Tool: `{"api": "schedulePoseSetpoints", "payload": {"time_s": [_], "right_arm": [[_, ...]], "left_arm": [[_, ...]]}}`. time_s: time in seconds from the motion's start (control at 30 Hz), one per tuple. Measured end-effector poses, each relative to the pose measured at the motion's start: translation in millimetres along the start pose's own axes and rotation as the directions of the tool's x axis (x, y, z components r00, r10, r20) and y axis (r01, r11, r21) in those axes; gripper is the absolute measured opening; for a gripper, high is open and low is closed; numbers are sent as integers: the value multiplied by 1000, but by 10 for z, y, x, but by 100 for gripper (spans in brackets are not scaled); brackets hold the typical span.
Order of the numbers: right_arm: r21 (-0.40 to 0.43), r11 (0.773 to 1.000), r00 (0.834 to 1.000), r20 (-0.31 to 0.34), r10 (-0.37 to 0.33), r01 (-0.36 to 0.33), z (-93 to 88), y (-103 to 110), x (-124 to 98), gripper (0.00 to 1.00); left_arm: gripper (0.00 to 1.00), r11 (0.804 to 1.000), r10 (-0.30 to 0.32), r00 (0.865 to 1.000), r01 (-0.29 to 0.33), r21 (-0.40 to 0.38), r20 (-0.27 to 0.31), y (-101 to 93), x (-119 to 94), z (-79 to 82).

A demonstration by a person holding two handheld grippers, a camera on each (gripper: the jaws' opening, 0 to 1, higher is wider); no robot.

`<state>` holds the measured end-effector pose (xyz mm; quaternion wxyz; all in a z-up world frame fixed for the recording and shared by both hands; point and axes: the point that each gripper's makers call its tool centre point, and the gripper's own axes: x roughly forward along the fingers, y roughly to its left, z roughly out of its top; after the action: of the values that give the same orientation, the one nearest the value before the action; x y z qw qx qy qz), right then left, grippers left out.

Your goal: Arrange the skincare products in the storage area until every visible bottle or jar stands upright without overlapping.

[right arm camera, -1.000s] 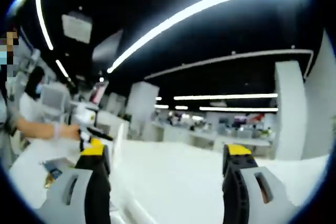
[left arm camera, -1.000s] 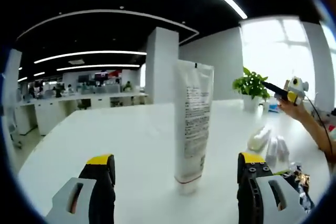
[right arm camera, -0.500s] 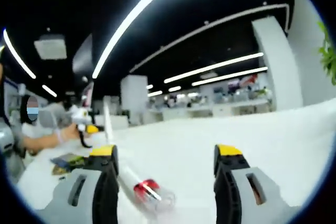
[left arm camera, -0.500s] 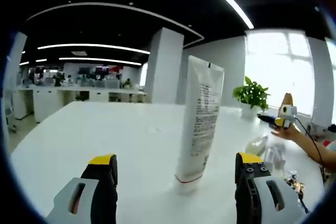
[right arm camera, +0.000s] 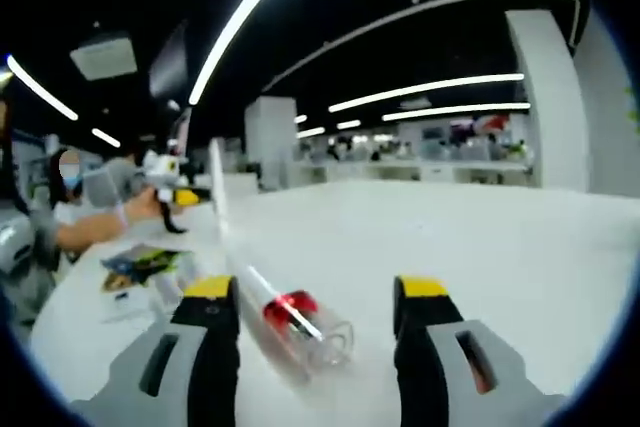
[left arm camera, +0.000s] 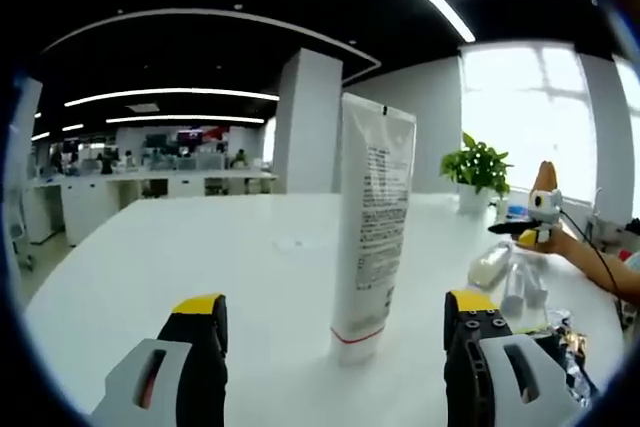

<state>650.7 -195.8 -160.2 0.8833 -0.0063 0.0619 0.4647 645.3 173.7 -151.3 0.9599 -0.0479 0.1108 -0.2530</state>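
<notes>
A tall white tube (left arm camera: 370,227) stands upright on its cap on the white table (left arm camera: 200,257), just ahead of my left gripper (left arm camera: 333,332), which is open and apart from it. A hand holds my right gripper (left arm camera: 533,219) at the right, above several small pale bottles (left arm camera: 497,267) lying flat. In the right gripper view, a clear bottle with a red band (right arm camera: 300,324) lies on its side between the open jaws of my right gripper (right arm camera: 317,309). The white tube (right arm camera: 216,192) appears edge-on at the left, beside the left gripper (right arm camera: 172,187) in a person's hand.
A potted plant (left arm camera: 478,163) stands at the table's far right by the window. Flat printed packets (left arm camera: 568,339) lie at the right edge, seen as packets (right arm camera: 142,265) on the left in the right gripper view. An office with desks lies beyond the table.
The right gripper has come lower and closer to the clear red-banded bottle, which now lies between its jaws. The left gripper has barely shifted; the tube still stands.
</notes>
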Motion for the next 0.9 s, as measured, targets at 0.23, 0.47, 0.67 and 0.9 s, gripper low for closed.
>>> {"api": "schedulePoseSetpoints", "payload": {"time_s": [0.23,0.47,0.67,0.9], "right_arm": [[4,1000,999,-50,-8,8,-128,-24,21,59],[2,1000,998,-65,-16,16,-167,35,47,57],[-27,999,991,-134,-25,21,-292,17,80,56],[-20,1000,985,-173,-12,9,-343,-8,104,47]], "left_arm": [[89,999,-20,1000,20,-35,0,-9,4,-5],[89,999,-27,1000,27,-47,7,-7,6,20],[89,998,-24,1000,24,-54,8,23,13,28],[89,998,-25,1000,26,-53,13,25,15,43]]}}
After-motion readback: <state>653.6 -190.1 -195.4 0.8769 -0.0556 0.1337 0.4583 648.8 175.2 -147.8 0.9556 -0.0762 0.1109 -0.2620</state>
